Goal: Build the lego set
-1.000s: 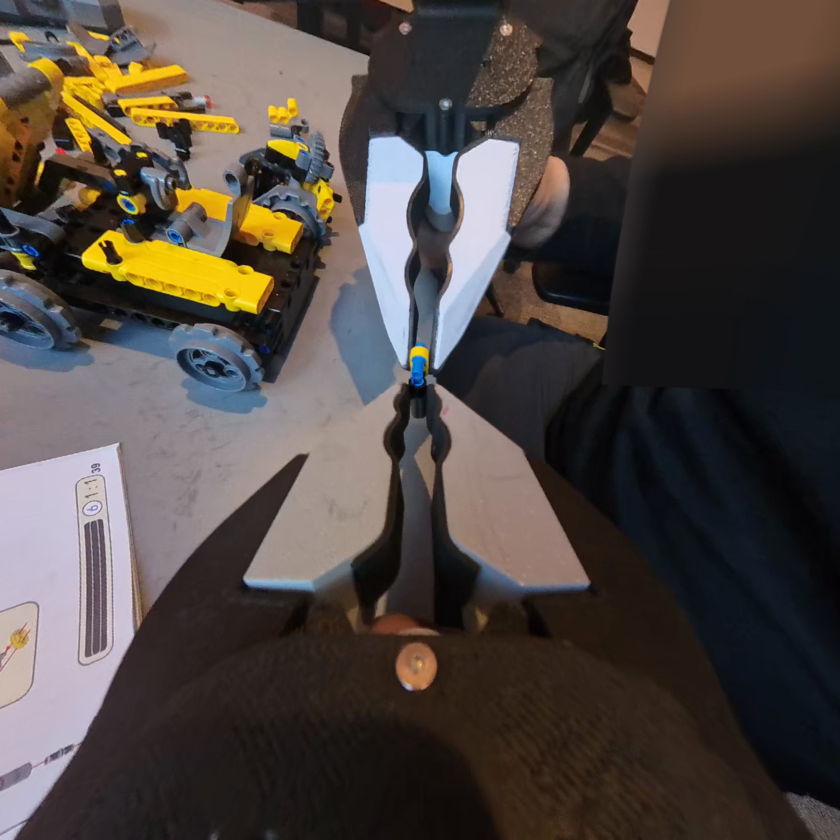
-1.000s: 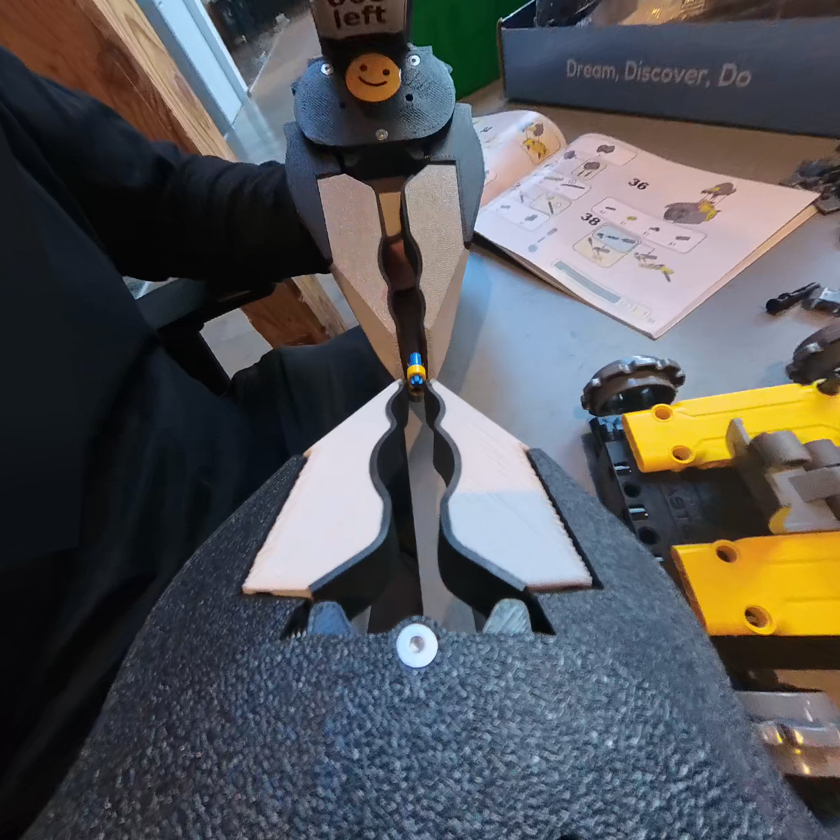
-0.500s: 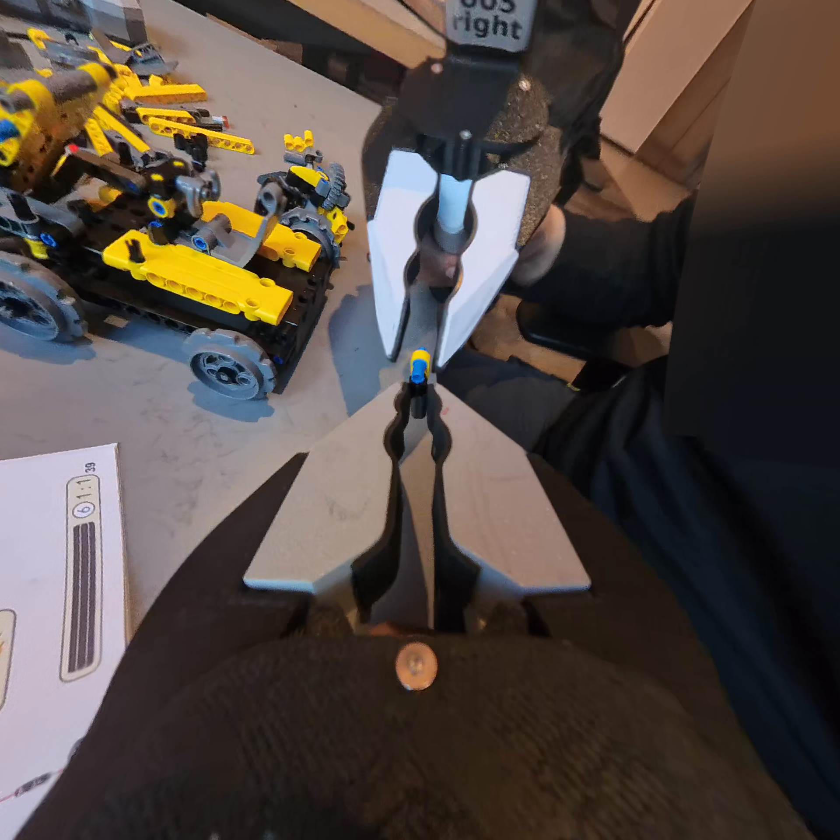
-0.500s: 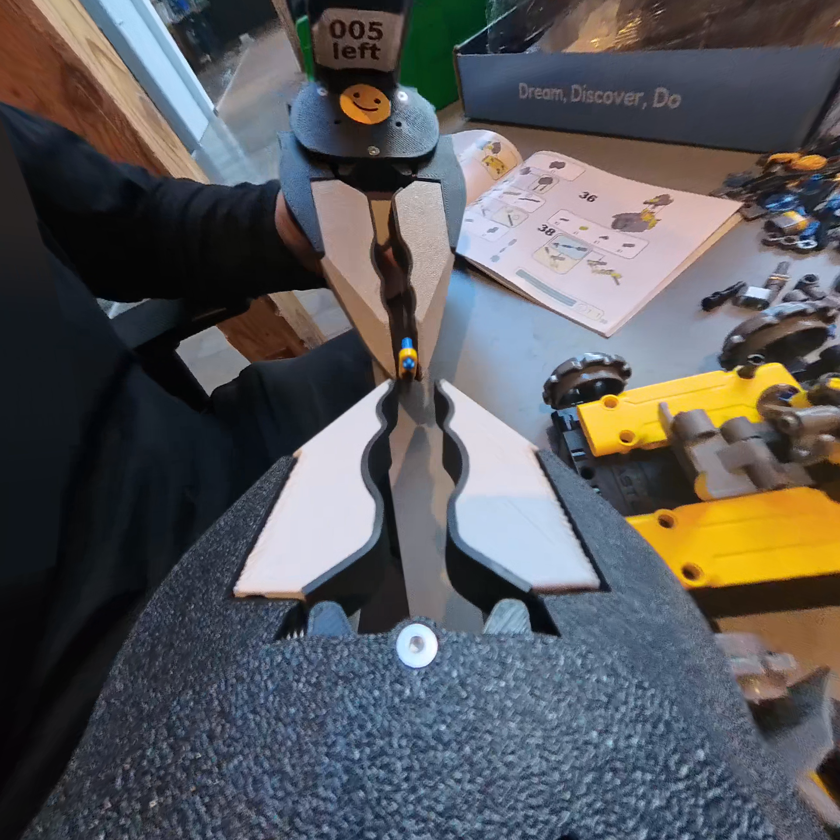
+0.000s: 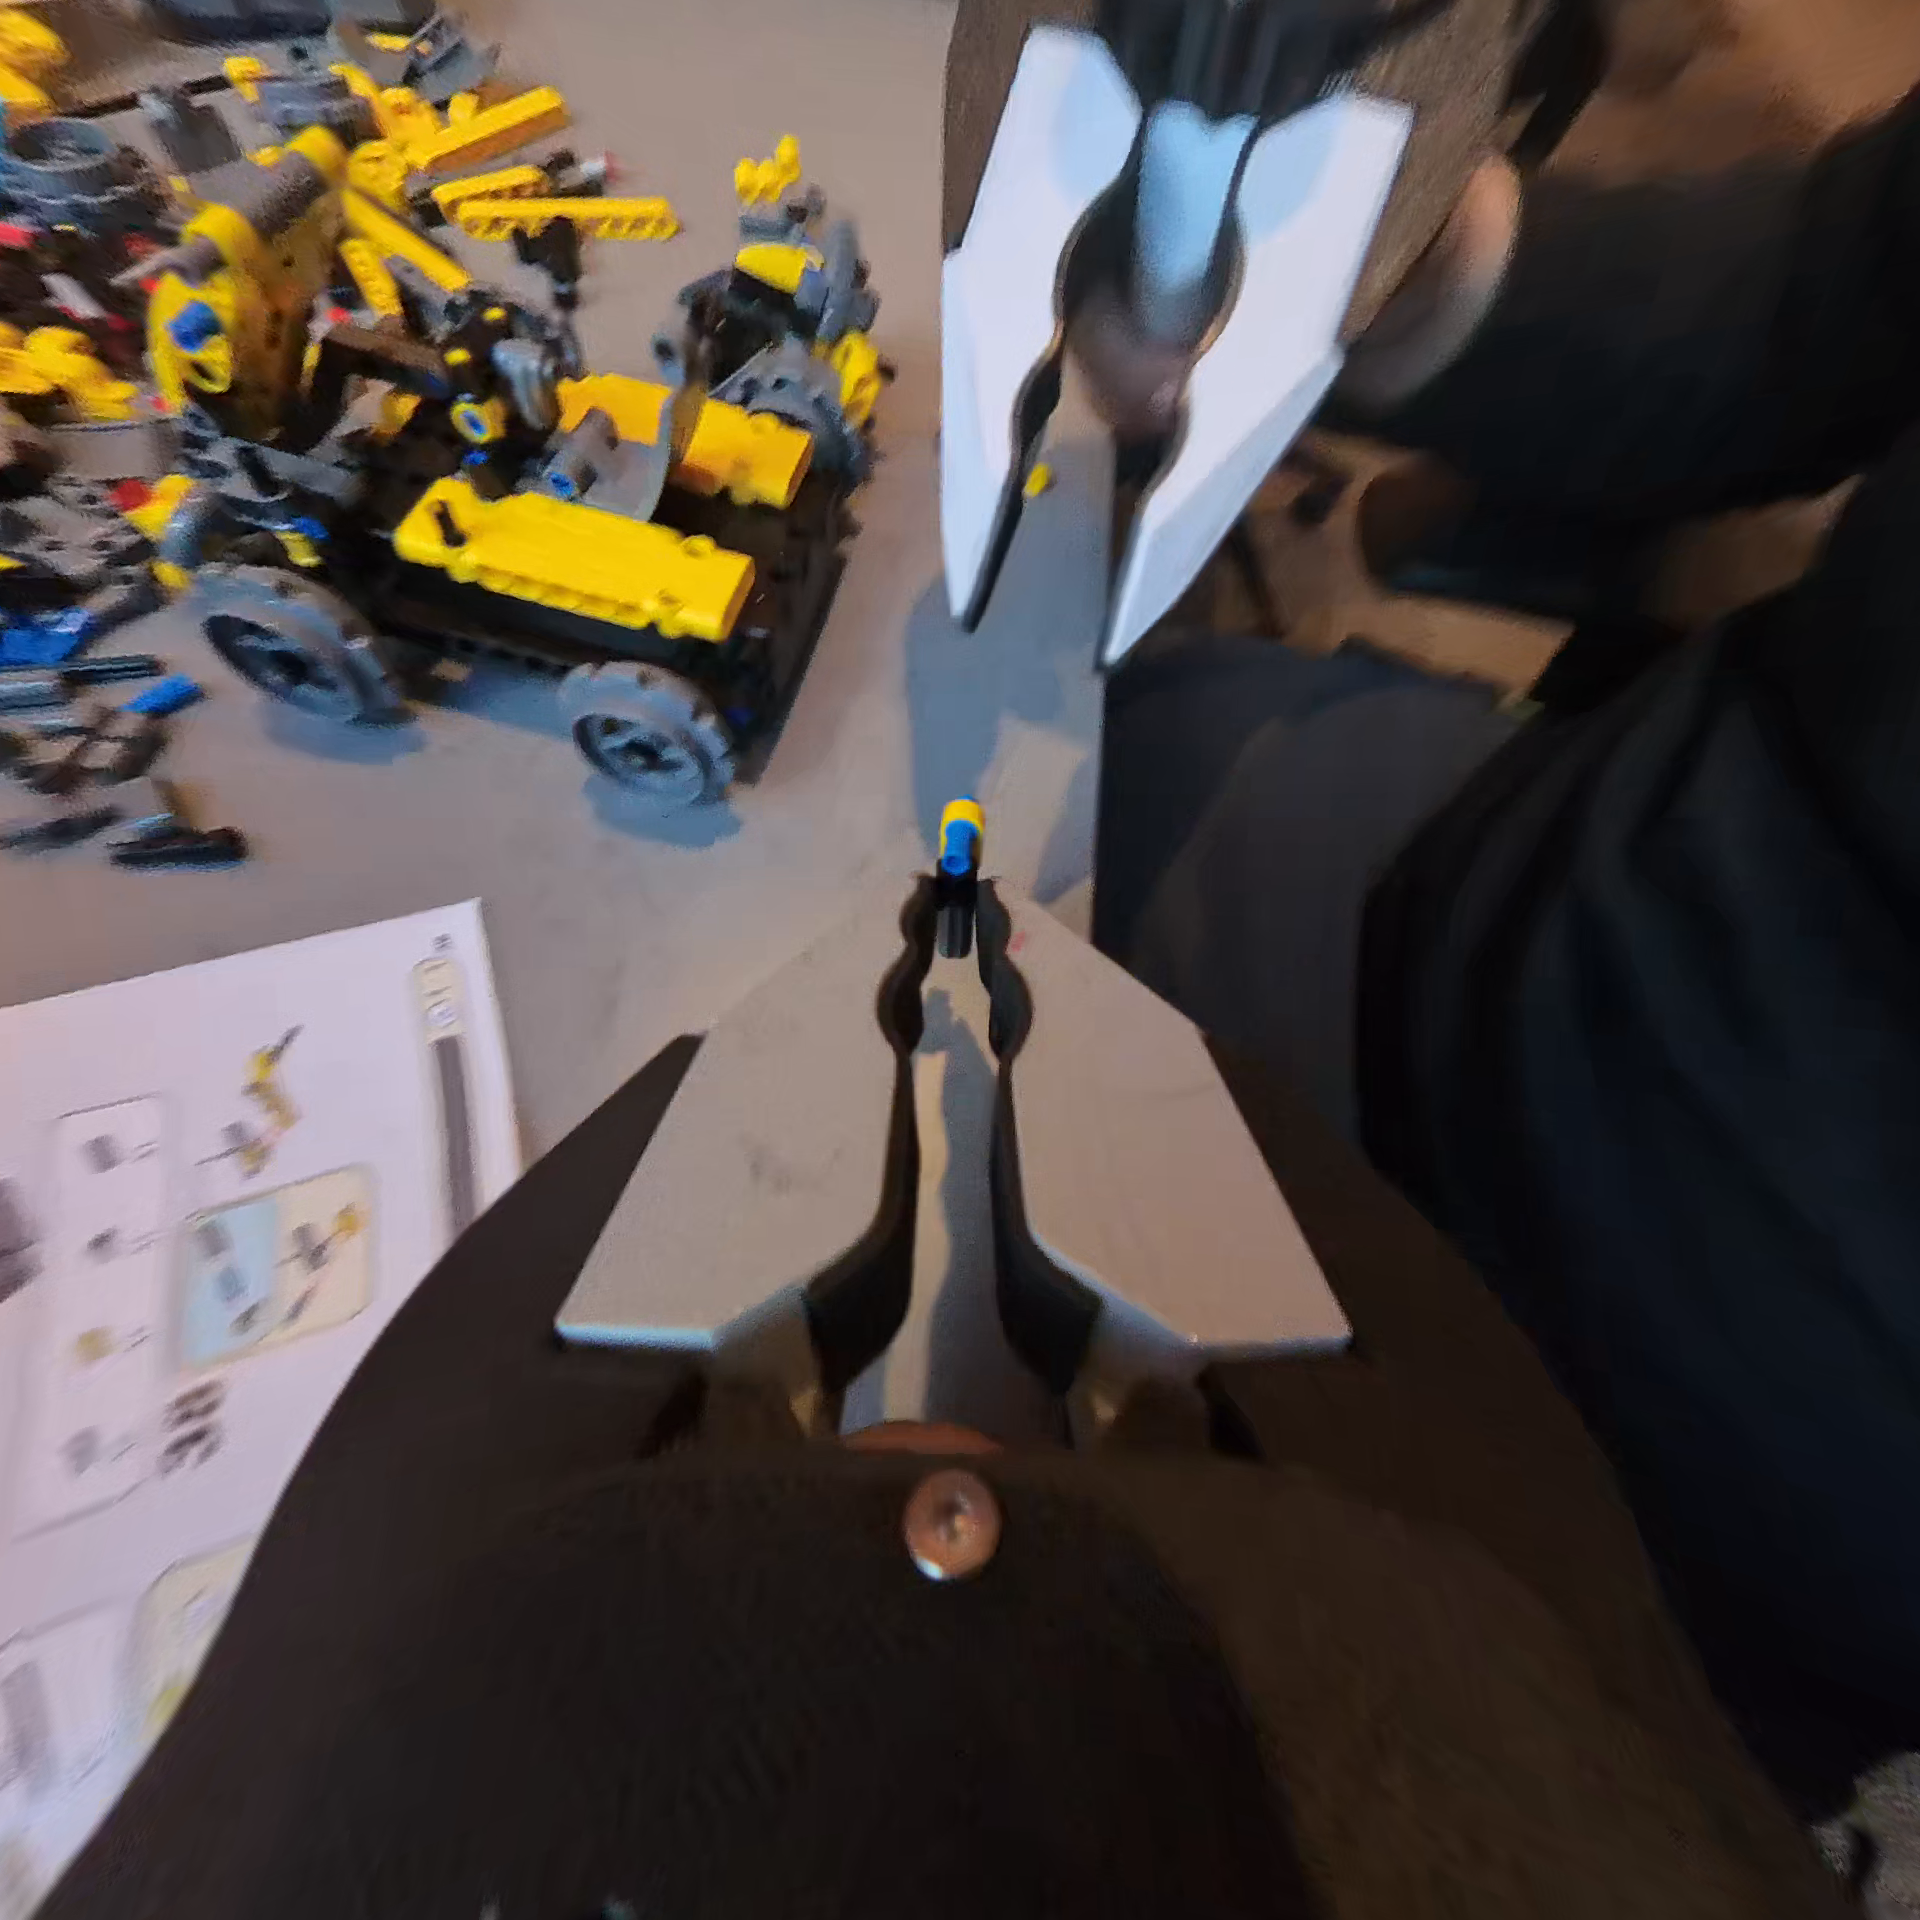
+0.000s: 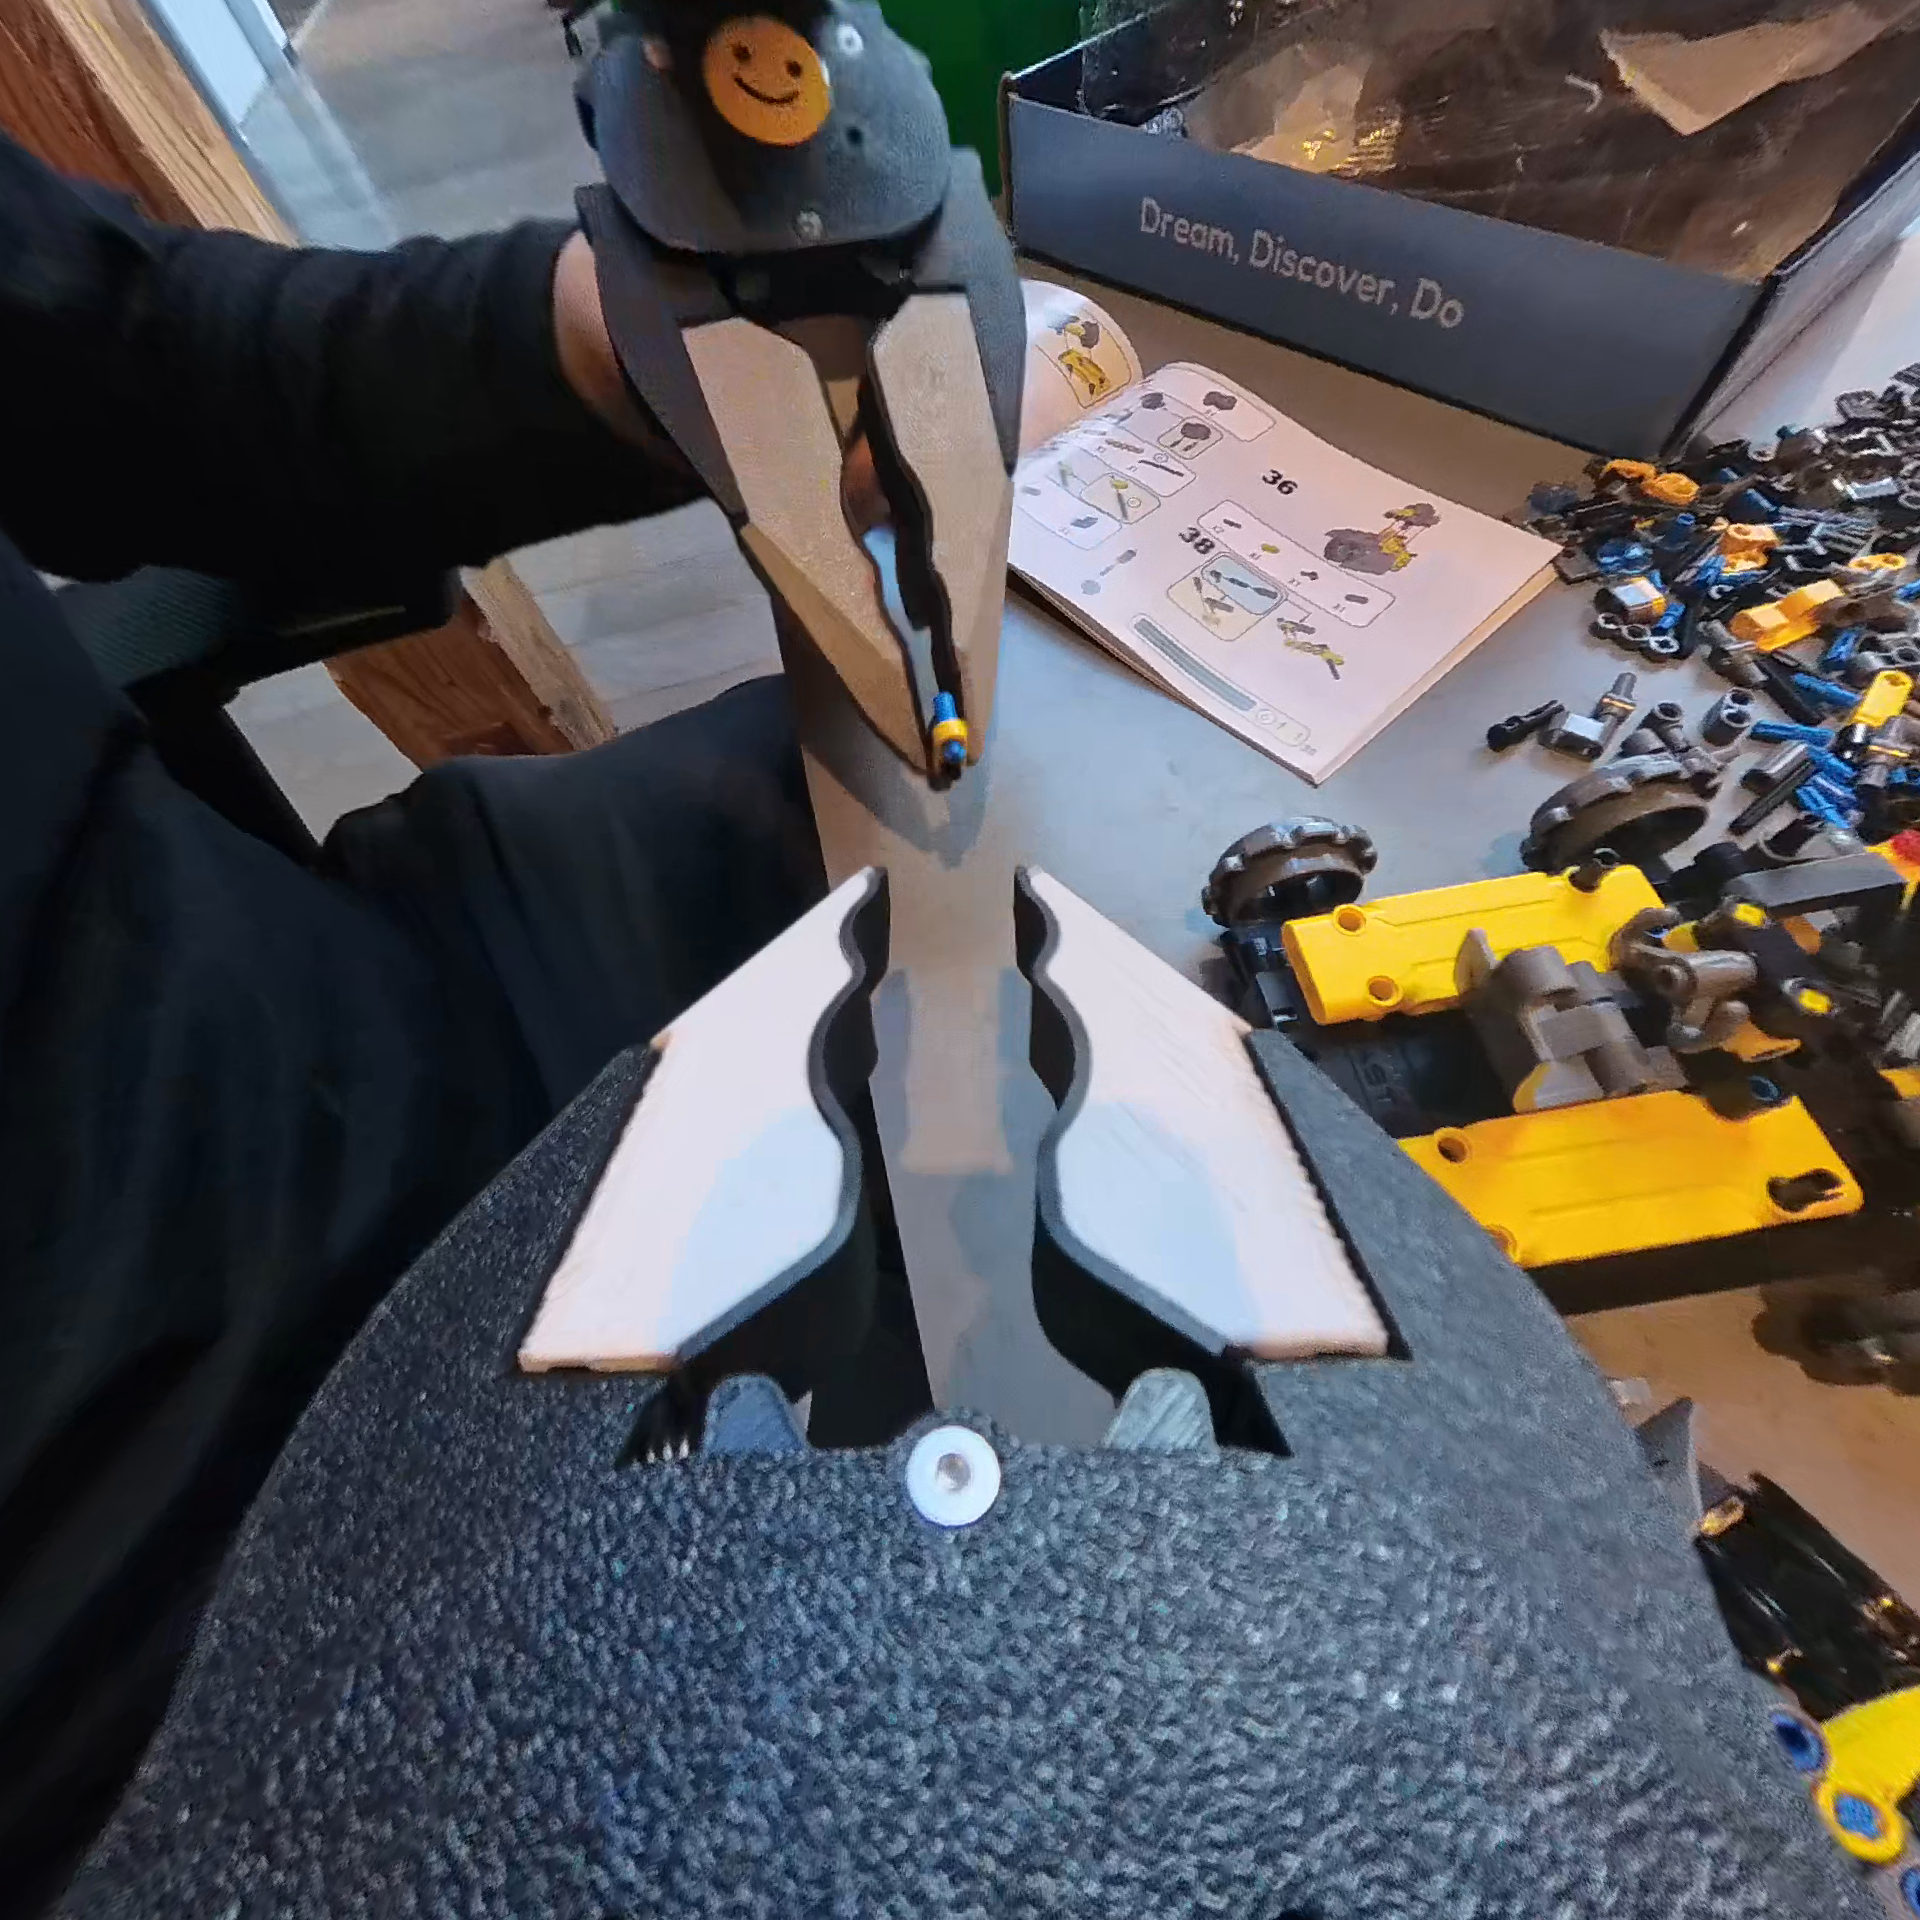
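My left gripper (image 5: 956, 896) is shut on a small pin piece (image 5: 958, 831) with a black base, a blue middle and a yellow tip that sticks out past the fingertips. It hangs over the table's near edge. In the right wrist view the left gripper (image 6: 940, 764) points toward the camera with the pin piece (image 6: 948, 727) in its tips. My right gripper (image 6: 948, 878) is open and empty, a short way back from the pin. In the left wrist view the right gripper (image 5: 1039, 639) faces me, jaws apart.
A yellow and black wheeled model (image 5: 582, 582) stands on the grey table (image 5: 644, 935); it also shows in the right wrist view (image 6: 1558, 1039). An open instruction booklet (image 6: 1247, 561) lies beside it. Loose parts (image 6: 1766, 623) and a dark box (image 6: 1351, 260) lie farther back. A person's dark-clothed lap is below. There is about 5 cm between the tips of the two grippers.
My right gripper has opened and drawn back from the pin piece, which it met tip to tip a second ago. My left gripper still holds the piece.
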